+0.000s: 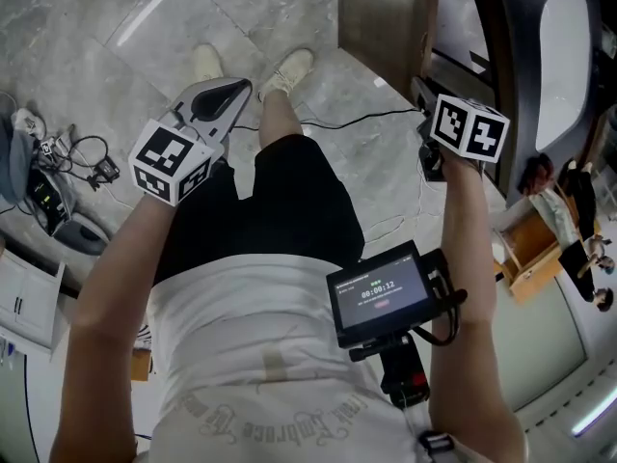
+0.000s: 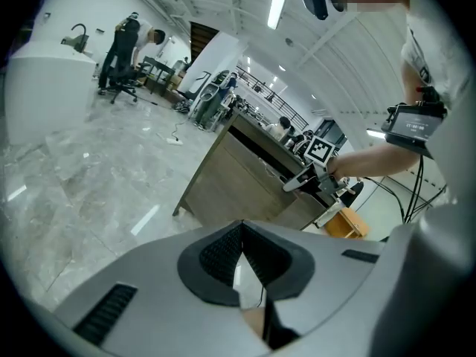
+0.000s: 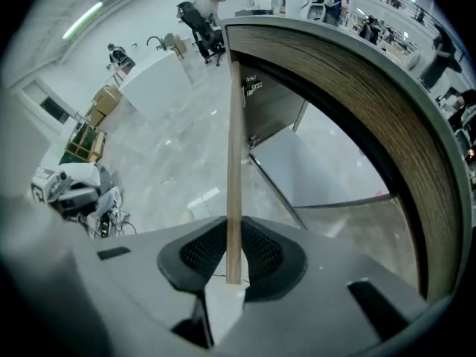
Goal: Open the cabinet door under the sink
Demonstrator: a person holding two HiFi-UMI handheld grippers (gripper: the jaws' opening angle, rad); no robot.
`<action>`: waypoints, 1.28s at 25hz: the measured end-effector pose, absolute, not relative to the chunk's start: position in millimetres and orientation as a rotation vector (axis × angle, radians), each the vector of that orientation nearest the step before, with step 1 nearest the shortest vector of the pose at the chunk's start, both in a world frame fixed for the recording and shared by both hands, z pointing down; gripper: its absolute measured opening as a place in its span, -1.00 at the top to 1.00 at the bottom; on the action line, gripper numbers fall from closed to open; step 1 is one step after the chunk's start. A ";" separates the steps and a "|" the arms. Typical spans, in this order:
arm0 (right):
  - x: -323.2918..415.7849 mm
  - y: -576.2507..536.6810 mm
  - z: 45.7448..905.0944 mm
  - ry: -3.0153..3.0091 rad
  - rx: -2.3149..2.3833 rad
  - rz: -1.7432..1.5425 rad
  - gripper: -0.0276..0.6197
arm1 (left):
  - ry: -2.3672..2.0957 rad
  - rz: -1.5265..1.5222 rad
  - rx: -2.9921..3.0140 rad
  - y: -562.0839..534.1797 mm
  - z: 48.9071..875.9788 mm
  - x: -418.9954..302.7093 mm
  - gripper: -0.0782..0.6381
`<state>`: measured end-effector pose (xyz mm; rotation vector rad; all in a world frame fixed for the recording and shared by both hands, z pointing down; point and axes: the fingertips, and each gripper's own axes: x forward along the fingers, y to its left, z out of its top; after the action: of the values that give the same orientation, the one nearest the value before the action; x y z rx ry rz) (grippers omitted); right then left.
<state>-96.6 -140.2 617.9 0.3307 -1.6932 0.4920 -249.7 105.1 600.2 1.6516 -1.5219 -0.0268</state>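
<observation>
The brown cabinet door [image 1: 384, 17] under the sink counter stands swung out from the cabinet. Its thin wooden edge [image 3: 234, 162] runs straight between the jaws of my right gripper [image 3: 232, 262], which is shut on it and points steeply down. Behind the door the cabinet's inside [image 3: 327, 173] shows under the curved counter edge [image 3: 387, 103]. In the head view the right gripper [image 1: 424, 109] sits at the door's top edge. My left gripper [image 1: 220, 96] hangs over the floor, shut with nothing in it [image 2: 242, 262]. From the left gripper view I see the cabinet [image 2: 238, 184] and the right gripper [image 2: 309, 177].
Cables and gear [image 1: 58, 191] lie on the marble floor at left. The person's feet [image 1: 289, 66] stand near the door. A wooden crate [image 1: 528, 249] sits at right. A white counter with a tap [image 2: 52, 80] and people stand farther off.
</observation>
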 end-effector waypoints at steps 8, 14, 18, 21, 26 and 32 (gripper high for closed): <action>-100.2 -137.8 610.4 -1.668 0.369 0.637 0.71 | -1.579 -0.076 1.591 113.6 597.0 -266.6 0.75; -112.9 -115.8 602.7 -1.680 0.367 0.746 0.69 | -1.619 -0.127 1.544 124.6 593.7 -275.8 0.75; -123.9 -99.1 599.3 -1.694 0.359 0.830 0.67 | -1.625 -0.146 1.536 127.3 591.0 -275.7 0.75; -133.4 -93.1 597.5 -1.700 0.344 0.891 0.66 | -1.634 -0.153 1.525 126.7 590.6 -279.2 0.75; -150.1 -83.0 596.5 -1.682 0.321 0.982 0.63 | -1.647 -0.171 1.491 126.1 591.0 -284.7 0.75; -170.8 -56.3 616.0 -1.658 0.371 1.065 0.63 | -1.649 -0.195 1.480 148.7 607.9 -296.9 0.75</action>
<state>-170.8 -56.3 616.0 0.3714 -1.6579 1.0651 -296.9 148.7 607.9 1.4796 -1.6488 -0.1948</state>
